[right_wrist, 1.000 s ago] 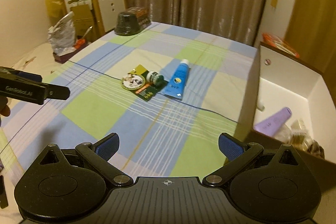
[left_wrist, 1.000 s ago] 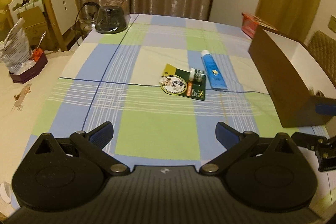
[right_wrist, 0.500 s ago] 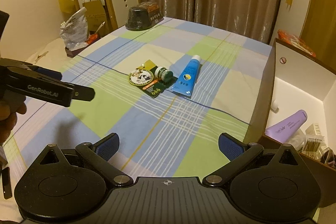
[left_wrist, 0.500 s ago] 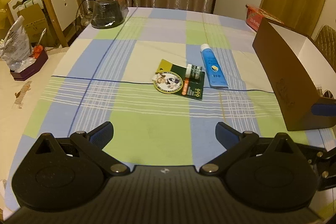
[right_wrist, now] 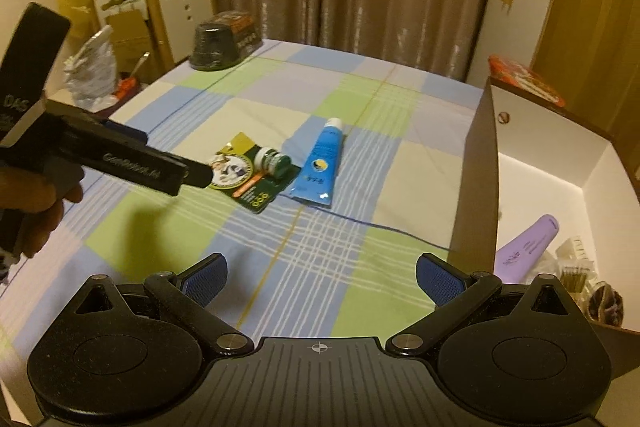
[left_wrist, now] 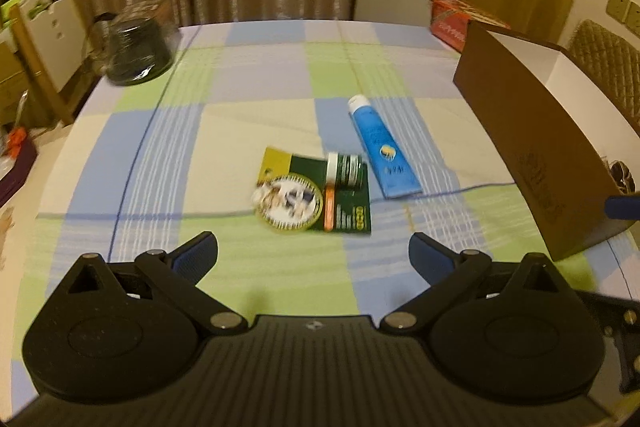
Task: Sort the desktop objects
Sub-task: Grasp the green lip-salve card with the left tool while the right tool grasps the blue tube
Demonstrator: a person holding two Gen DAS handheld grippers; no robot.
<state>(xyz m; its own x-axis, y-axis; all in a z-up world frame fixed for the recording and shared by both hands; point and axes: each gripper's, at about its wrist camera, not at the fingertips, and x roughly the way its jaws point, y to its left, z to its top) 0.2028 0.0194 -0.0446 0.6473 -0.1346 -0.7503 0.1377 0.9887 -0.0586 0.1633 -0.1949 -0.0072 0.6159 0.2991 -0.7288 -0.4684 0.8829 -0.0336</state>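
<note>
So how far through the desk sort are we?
Partly done: a lilac tube and other small items already lie in the white-lined brown box. Nothing is in hand; the left tool and right tool are open. The blue tube and green blister card remain on the checked tablecloth.
</note>
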